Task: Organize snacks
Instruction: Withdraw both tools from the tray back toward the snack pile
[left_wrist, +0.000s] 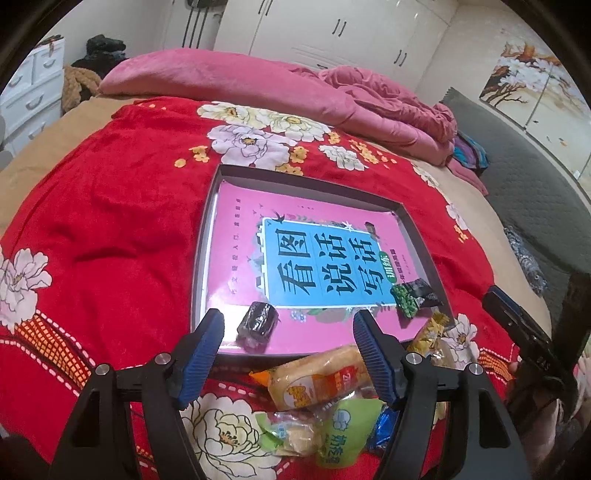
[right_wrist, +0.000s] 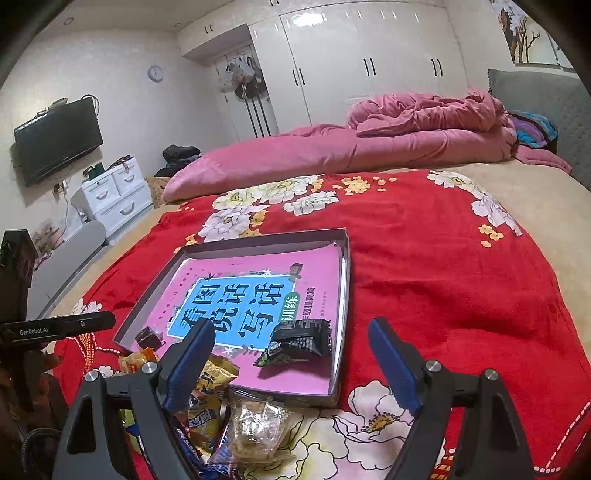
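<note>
A shallow grey box (left_wrist: 210, 206) lies on the bed with a pink book (left_wrist: 240, 229) flat inside it. A dark wrapped snack (left_wrist: 257, 320) rests on the book at the box's near left corner. A black and green packet (left_wrist: 415, 295) rests at the near right. My left gripper (left_wrist: 289, 319) hangs open above the near edge, pads touching nothing. Below it lies a pile of snacks: an orange bread pack (left_wrist: 317, 380) and green packets (left_wrist: 343, 432). My right gripper (right_wrist: 291, 326) is open over the black packet (right_wrist: 301, 341), apart from it, with a yellow packet (right_wrist: 210, 384) and a clear pack (right_wrist: 255, 424) nearby.
A red floral blanket (right_wrist: 443, 277) covers the bed. A rolled pink quilt (right_wrist: 369, 147) lies along the far side. White drawers (right_wrist: 114, 192), a wall TV (right_wrist: 59, 140) and wardrobes (right_wrist: 351, 66) stand beyond the bed.
</note>
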